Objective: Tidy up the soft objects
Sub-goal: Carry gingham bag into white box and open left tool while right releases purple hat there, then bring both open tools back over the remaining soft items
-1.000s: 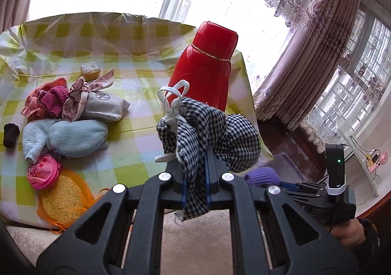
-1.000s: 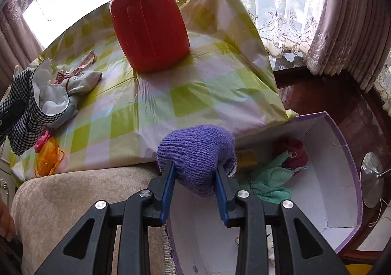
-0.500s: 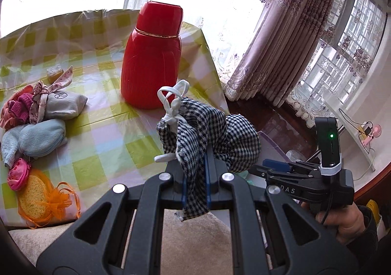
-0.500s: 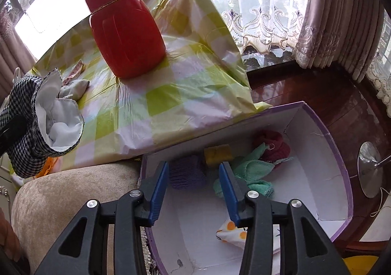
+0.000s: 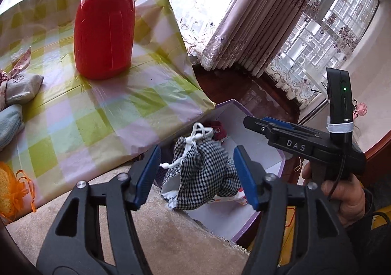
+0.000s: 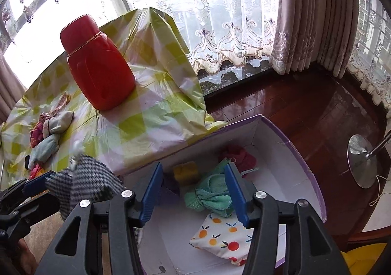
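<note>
**softsorter:** Dropping the checked drawstring pouch (image 5: 202, 172) into the purple-rimmed box (image 6: 315, 177) right now. The left gripper (image 5: 195, 174) has just been opening its jaws, they stand wide and the blue pads are clear of the cloth on both sides. The pouch sits between them but looks let go, over the near edge of the box by the beige cushion (image 5: 158, 231). Any tips so it lands properly?

**tidy_hands:** I'd keep the jaws spread and not pull away sideways, since the white cord (image 5: 193, 143) could snag a pad. From the right wrist view the pouch looks blurred, so I can't tell if it has settled yet. My guess is it's close to the box wall, so a floppy corner may hang over the rim.

**softsorter:** And the right gripper (image 6: 193, 187)?

**tidy_hands:** Its jaws have just been opening too, about halfway, with nothing between them. It hangs over the box, above the green towel bundle (image 6: 207, 196), with the yellow sponge (image 6: 185, 170) and fruit-print pouch (image 6: 220, 233) nearby. Keep it out of the pouch's way.

**softsorter:** Plenty left on the checked tablecloth (image 5: 102, 113) beside the red flask (image 5: 105, 26).

**tidy_hands:** Yeah, the grey pouch (image 5: 19, 89) and blue mitt (image 5: 9, 123) are probably next.
</note>
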Available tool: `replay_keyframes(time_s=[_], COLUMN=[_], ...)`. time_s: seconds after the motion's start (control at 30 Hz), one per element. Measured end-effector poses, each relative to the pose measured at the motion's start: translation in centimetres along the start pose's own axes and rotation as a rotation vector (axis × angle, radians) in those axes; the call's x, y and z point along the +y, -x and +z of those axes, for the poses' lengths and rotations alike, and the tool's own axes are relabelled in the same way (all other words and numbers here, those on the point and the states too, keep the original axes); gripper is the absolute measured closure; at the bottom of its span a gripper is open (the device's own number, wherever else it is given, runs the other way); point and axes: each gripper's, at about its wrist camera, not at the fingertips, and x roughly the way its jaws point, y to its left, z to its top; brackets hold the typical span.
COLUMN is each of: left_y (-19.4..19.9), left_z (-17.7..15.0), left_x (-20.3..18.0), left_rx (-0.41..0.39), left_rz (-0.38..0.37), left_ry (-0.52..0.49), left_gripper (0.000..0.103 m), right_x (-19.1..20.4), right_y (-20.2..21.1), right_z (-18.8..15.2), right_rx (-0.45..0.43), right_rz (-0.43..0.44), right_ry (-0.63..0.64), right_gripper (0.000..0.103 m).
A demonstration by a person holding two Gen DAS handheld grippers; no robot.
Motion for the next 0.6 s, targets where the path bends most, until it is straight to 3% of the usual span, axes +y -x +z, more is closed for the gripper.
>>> replay_keyframes(time_s=[0.33, 0.6], left_y=[1.6, 4.4], left_z=[-0.2, -0.9], left_x=[1.4, 4.4], left_rx=[-0.039, -0.122], left_rz=[0.027, 0.077], left_ry=[0.047, 0.129], left_gripper=[0.038, 0.038], right_x=[1.3, 4.5], right_y=[-0.5, -1.3], right_z=[-0.5, -1.0], right_rx=[0.022, 0.053], right_rz=[0.016, 0.071], right_ry=[0.027, 0.086], right_gripper=[0.049, 0.049])
